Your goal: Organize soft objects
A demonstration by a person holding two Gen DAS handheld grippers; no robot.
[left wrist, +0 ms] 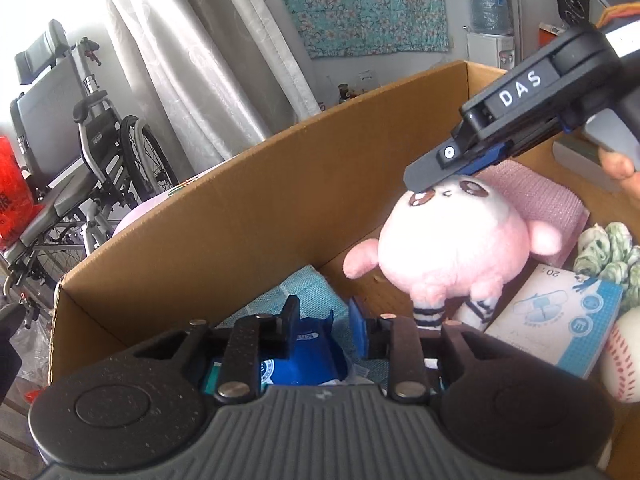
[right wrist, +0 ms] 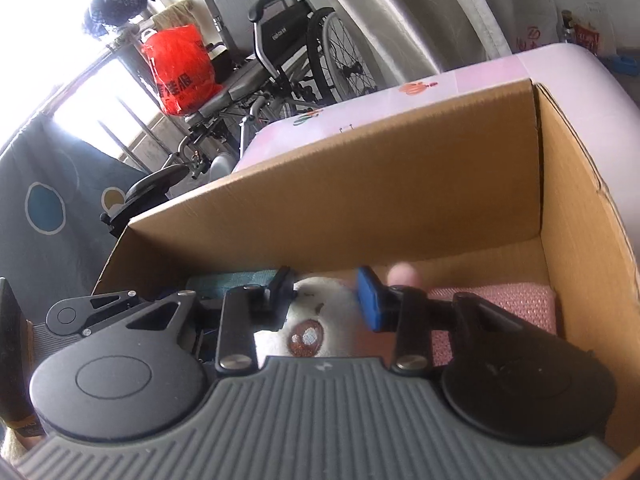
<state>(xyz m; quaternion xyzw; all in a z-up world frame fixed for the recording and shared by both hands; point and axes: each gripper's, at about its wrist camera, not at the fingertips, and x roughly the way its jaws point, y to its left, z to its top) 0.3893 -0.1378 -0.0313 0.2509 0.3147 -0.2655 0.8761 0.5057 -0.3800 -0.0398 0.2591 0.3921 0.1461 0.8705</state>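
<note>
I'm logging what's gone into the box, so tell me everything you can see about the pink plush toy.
The pink plush toy is round and fuzzy, pale pink with a white face, brown embroidered eyes, stubby arms and striped white legs. It stands roughly upright inside the cardboard box, in front of a pink knitted cloth and beside a blue-and-white packet. The right gripper sits at its head, fingers either side; whether they pinch it is unclear.

Baseball (left wrist: 624, 360) cut off at 4 o'clock edge; plush (right wrist: 308, 320) mostly hidden behind right gripper (right wrist: 326, 300); blue item (left wrist: 304, 356) under left gripper (left wrist: 324, 320) unreadable.
</note>
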